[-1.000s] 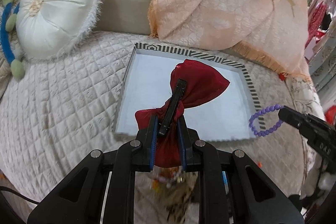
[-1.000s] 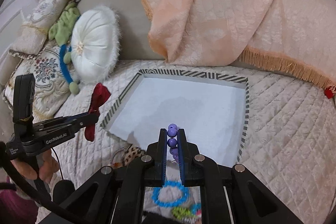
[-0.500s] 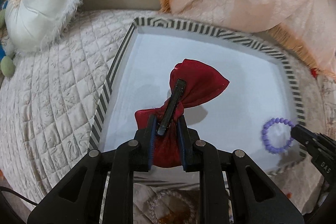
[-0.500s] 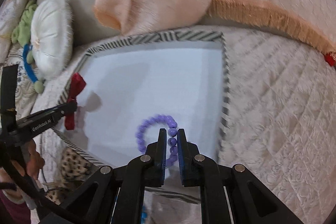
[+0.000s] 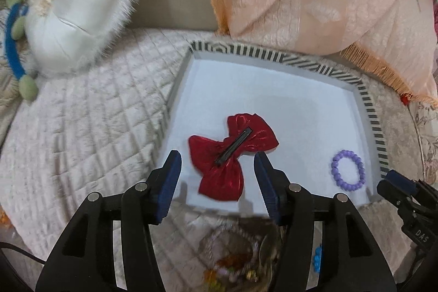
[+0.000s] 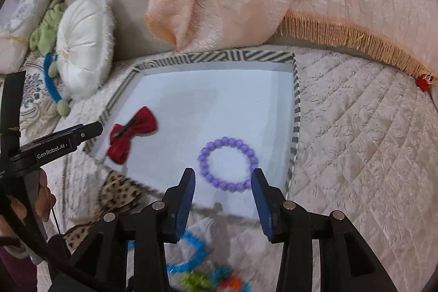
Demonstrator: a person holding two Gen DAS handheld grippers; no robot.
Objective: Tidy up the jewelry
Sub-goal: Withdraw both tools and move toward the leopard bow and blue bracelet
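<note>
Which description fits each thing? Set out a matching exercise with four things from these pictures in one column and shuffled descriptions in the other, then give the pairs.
Things:
1. bow
2. bracelet
3. tray
4. cushion

Descriptions:
a. black-and-white striped rim
b. purple beads, in the tray
c. white and round, outside the tray
d. red, black clip facing up

Pairs: 1-d, 2-b, 3-a, 4-c

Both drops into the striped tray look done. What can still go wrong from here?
1. The purple bead bracelet lies partly between the opening right gripper pads; pulling back could snag it.
2. It sits near the tray's striped rim, so a nudge might tip it out.
3. The red bow clip lies just ahead of the opening left gripper and could be dragged.
</note>
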